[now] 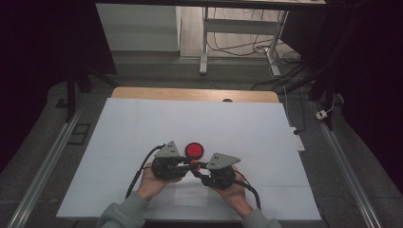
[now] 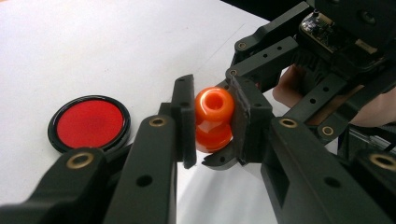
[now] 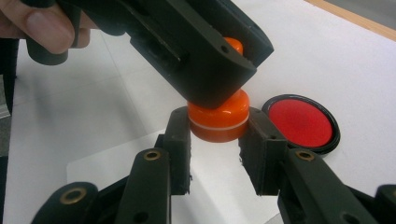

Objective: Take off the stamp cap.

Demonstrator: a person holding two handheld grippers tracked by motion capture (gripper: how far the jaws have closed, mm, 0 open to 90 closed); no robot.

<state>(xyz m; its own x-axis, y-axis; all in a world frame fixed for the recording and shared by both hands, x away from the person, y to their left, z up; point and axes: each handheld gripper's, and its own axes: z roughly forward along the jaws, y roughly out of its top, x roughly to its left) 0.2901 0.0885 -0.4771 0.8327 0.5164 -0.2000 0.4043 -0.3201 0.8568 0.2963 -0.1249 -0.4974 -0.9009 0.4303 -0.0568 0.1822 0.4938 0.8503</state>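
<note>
A small glossy orange piece hangs just above the white sheet, held between both grippers. One end is a rounded knob with a hole in it. The other end is a wider cap-like part with a pale seam around it. My left gripper is shut on the knob end, one pad on each side. My right gripper is shut on the cap-like end and comes at it from the opposite side. In the high view both grippers meet at the orange piece, left gripper and right gripper, each in a hand.
A flat red disc with a black rim lies on the white sheet just beyond the grippers. The wooden table edge runs along the far side. Cables trail back from both grippers toward the person.
</note>
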